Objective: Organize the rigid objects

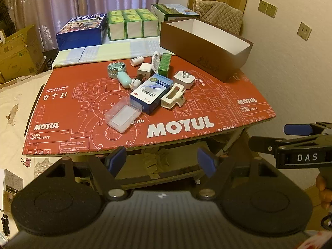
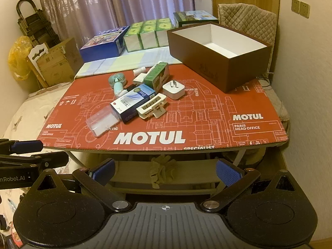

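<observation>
Two hand-held grippers are hovering in front of a surface covered by a red Motul mat, both short of its near edge. The left hand-held gripper is gaping wide and holding nothing; the right hand-held gripper is also spread wide and empty.

A brown box, open and white inside, is sitting at the far right of the mat. Nothing appears to be in it (its floor is only partly visible). Left of the box and nearer the camera, a pile of small items is lying loose: a white plug closest to the box, a green carton, a blue carton, a white clip and a clear case farthest from the box.

Sorting seems not yet begun. The next move probably calls for reaching forward over the mat's edge and closing on one item, perhaps the plug, to carry it to the box.
</observation>
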### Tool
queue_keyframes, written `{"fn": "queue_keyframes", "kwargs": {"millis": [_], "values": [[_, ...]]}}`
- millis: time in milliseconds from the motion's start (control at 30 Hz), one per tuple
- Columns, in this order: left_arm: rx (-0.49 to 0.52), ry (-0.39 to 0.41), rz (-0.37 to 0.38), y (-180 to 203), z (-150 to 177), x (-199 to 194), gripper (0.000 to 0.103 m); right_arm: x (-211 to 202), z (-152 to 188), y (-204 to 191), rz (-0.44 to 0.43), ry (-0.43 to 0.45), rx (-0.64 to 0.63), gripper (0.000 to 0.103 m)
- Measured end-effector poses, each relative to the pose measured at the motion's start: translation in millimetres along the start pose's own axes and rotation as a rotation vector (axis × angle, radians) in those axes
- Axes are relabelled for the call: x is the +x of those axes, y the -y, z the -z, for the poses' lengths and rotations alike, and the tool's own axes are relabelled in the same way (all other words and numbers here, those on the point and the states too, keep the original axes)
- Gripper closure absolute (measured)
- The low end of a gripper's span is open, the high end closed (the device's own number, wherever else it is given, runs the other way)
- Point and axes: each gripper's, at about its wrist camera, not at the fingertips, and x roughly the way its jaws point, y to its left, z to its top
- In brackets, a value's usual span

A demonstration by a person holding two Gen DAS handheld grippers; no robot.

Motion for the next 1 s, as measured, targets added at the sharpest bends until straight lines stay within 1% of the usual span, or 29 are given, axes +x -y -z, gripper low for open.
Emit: {"fn": "queue_keyframes", "kwargs": {"millis": [1000], "values": [[0.002,0.002,-0.002,-0.2,0.5,0.0,0.031,2.6,-2.8,2.0,-0.003,0.002,-0.001,0.002]]}}
